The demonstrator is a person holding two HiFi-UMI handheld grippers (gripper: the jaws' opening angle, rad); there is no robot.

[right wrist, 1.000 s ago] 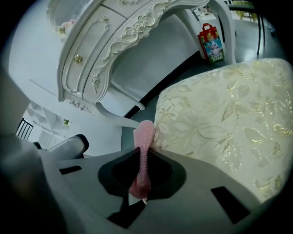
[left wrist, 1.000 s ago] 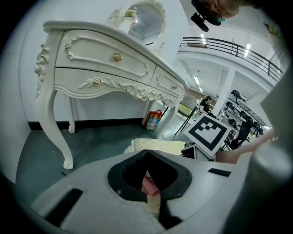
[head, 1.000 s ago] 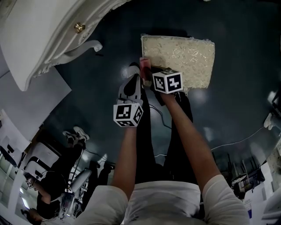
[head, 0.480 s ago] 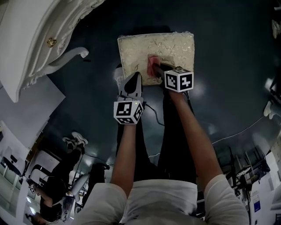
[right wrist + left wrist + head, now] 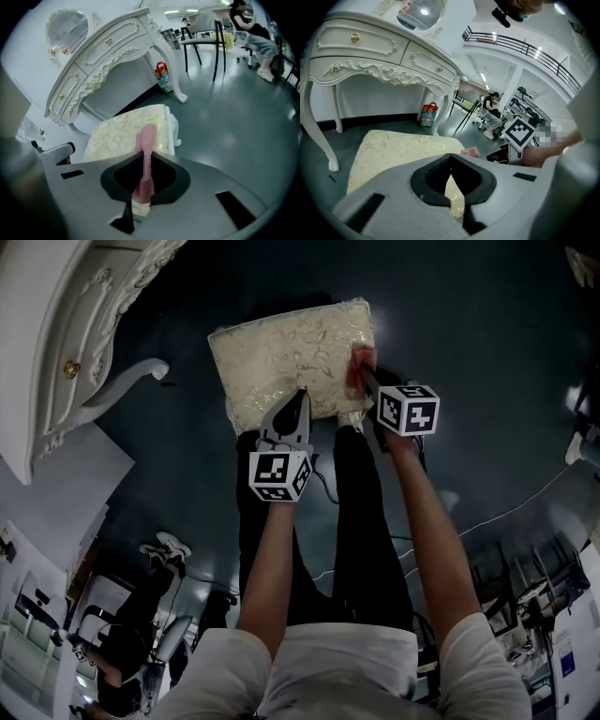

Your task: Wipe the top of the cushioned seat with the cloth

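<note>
Right gripper (image 5: 365, 379) clamps the cloth (image 5: 357, 362) at the seat (image 5: 281, 348) edge. Left gripper (image 5: 298, 401) has its jaws together, empty

Cream brocade seat (image 5: 291, 357), woven flower pattern with a faint sheen. Pink cloth (image 5: 147, 140), coarse knit, matt. Dark floor (image 5: 487, 352), smooth and glossy, mirroring lights. White dresser (image 5: 370, 56), carved, satin-painted, with shiny gold-coloured knobs (image 5: 356, 37).

Dim and underexposed from the head, with small glare spots on the dark floor (image 5: 506, 334) and the pale cushioned seat (image 5: 281, 352) standing out; far brighter in both gripper views, lit by ceiling strips (image 5: 483, 76); heavily fisheye-bent, black-vignetted at the corners; soft and blurred in the nearest foreground.
</note>
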